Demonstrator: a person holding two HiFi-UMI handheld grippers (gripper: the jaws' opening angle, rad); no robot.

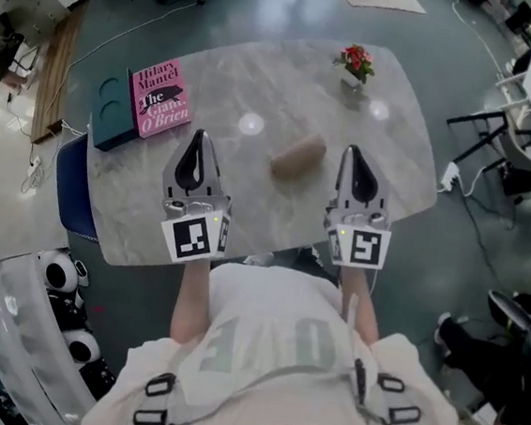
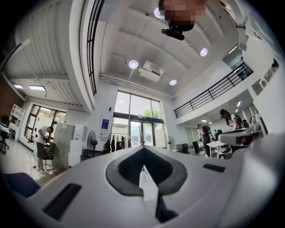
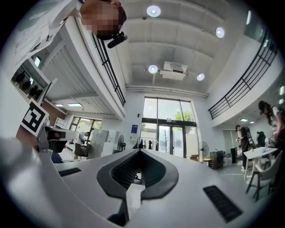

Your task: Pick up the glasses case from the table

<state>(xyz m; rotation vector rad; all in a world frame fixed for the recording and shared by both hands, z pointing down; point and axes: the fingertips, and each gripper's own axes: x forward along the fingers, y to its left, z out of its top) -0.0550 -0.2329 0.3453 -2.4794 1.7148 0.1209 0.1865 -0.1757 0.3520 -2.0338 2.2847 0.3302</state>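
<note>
The glasses case is a tan, rounded oblong lying on the marble table, a little back from its near edge. My left gripper is over the table to the left of the case, its jaws closed together with nothing in them. My right gripper is to the right of the case, also shut and empty. The case lies between the two, touching neither. Both gripper views look out level across a high hall, and neither shows the table or the case. In them the left gripper and the right gripper have their jaws meeting.
A pink book lies at the table's far left beside a dark teal box. A small vase of red flowers stands at the far right. A blue chair sits at the table's left end. White machines stand on the floor nearby.
</note>
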